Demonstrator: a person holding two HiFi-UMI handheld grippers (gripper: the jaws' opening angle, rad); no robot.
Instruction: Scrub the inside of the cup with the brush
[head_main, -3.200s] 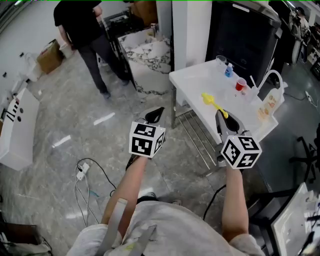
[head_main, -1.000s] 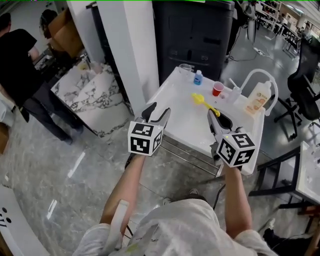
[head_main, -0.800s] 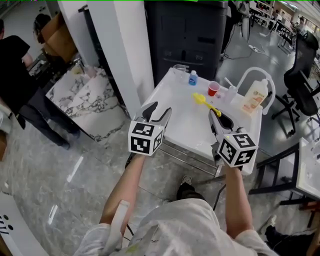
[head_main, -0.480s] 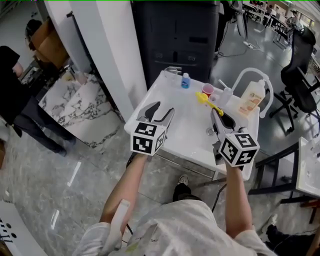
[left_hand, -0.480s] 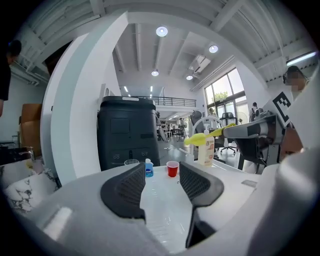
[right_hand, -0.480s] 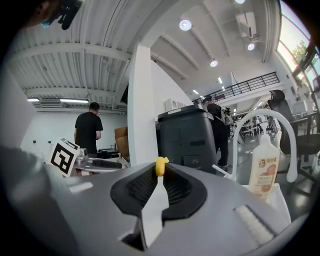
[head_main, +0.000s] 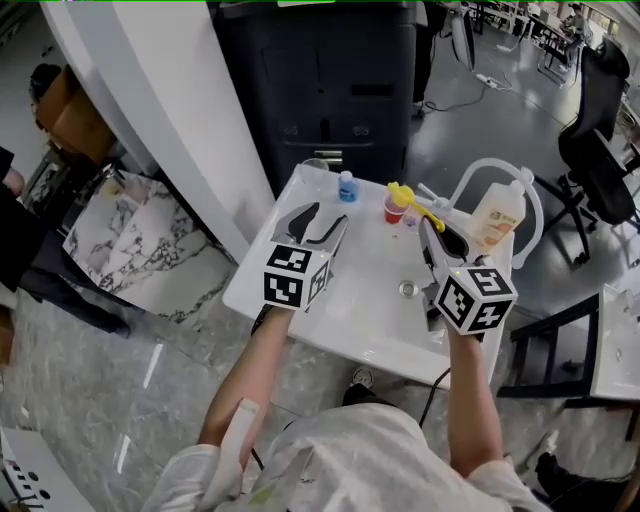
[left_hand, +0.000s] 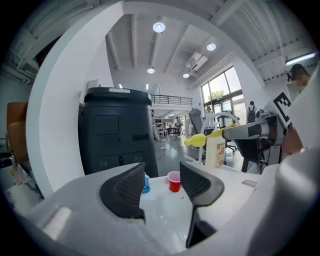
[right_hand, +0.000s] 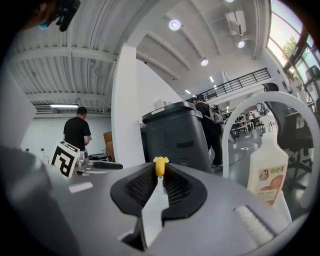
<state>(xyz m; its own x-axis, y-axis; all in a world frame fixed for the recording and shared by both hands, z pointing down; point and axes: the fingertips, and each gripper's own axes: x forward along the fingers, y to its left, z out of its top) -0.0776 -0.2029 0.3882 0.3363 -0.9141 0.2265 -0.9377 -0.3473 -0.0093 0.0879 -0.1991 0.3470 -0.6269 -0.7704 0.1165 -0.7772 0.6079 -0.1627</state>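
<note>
Cup (head_main: 395, 208) on white table (head_main: 345, 300); black bin (head_main: 325, 90) behind it, bottle (head_main: 497, 212) right of it; left gripper (head_main: 322, 218) slack and empty, right gripper (head_main: 433, 228) clamps the brush (head_main: 402, 194)

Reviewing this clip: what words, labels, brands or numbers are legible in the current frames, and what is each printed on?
Pale plastic bottle with a picture label: there is print under the picture, too blurred to read.
Small blue bottle: any label is too small to read.
Black-and-white marker cubes: square patterns only, no letters or numbers.
No other text can be made out in any view.
</note>
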